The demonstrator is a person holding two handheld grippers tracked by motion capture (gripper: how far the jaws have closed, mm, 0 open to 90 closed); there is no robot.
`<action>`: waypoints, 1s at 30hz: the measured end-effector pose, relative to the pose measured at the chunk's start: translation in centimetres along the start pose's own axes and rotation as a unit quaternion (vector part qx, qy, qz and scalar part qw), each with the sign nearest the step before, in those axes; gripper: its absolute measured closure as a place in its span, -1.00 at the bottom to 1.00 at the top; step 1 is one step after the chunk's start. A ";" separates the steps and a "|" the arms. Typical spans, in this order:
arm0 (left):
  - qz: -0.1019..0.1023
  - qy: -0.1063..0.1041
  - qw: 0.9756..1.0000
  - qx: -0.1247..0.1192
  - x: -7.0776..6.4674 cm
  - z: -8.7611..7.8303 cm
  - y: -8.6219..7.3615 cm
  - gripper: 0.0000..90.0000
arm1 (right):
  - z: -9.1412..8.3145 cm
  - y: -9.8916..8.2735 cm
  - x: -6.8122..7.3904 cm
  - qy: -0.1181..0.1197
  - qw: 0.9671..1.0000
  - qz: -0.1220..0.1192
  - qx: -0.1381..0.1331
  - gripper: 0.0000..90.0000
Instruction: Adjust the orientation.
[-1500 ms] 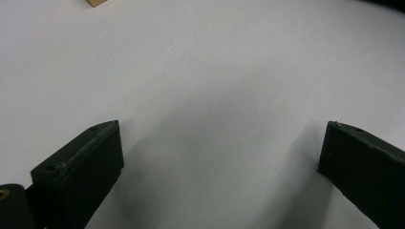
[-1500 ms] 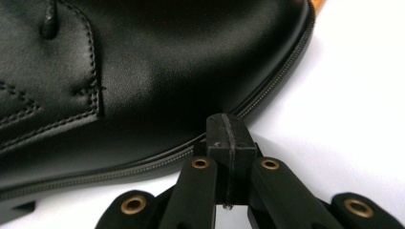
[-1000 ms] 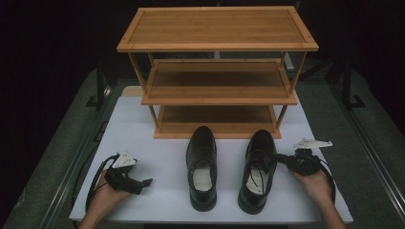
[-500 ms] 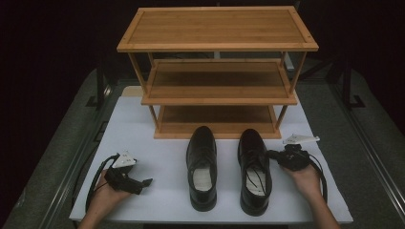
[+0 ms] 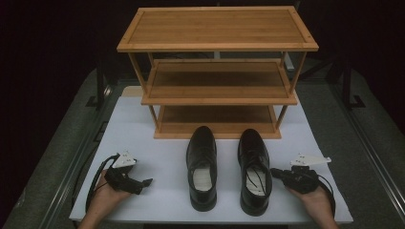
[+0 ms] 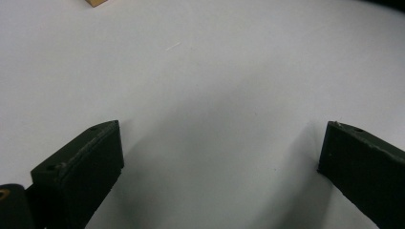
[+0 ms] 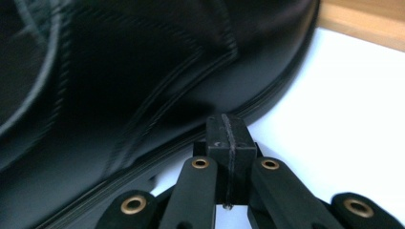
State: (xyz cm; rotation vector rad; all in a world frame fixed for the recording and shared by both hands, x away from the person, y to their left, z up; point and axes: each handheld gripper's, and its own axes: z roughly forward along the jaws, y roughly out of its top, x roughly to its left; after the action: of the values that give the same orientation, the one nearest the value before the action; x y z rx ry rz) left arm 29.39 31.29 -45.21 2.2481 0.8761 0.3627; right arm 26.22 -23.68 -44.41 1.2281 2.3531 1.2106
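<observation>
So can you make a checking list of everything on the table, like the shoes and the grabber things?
Surface: white table top, bare around the shoes.
Job's things: left shoe and right shoe, black, side by side, toes toward the wooden rack, whose three shelves are empty.
Clutter: nothing seen.
Grippers: left gripper open, over bare table; right gripper shut, tip at the right shoe's side, contact unclear.
Cables: a black loop by each hand.
Surroundings: dark, grey floor.
</observation>
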 end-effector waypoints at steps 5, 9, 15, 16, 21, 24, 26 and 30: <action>0.000 0.000 1.000 0.000 0.0 0.0 0.0 -0.99 | 0.2 0.0 0.1 0.001 1.000 0.005 0.007 1.00; 0.000 0.000 1.000 0.000 0.0 0.0 0.0 -0.99 | 0.2 -0.5 0.7 0.000 1.000 -0.001 0.019 1.00; 0.000 0.000 1.000 0.000 0.0 0.0 0.0 -0.99 | 0.3 -0.6 0.9 0.005 1.000 0.004 0.012 1.00; 0.000 0.000 1.000 0.000 0.0 0.0 0.0 -0.99 | 0.4 -0.5 0.9 0.006 1.000 0.005 0.012 1.00; 0.000 0.000 1.000 0.000 0.0 0.0 0.0 -0.99 | 0.7 -0.3 1.3 0.011 1.000 -0.001 0.013 1.00; 0.000 0.000 1.000 0.000 0.0 0.0 0.0 -0.99 | 0.9 -0.2 1.6 0.015 1.000 -0.005 0.013 1.00; 0.000 0.000 1.000 0.000 0.0 0.0 0.0 -0.99 | 1.2 0.1 1.8 0.016 1.000 -0.008 0.014 1.00; 0.000 0.000 1.000 0.000 0.0 0.0 0.0 -0.99 | 1.8 0.4 2.1 0.018 1.000 -0.012 0.015 1.00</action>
State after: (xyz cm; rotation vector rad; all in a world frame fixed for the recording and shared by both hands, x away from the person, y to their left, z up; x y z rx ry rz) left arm 29.40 31.29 -45.21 2.2479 0.8761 0.3627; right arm 26.07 -20.91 -44.84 1.1938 2.4137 1.2047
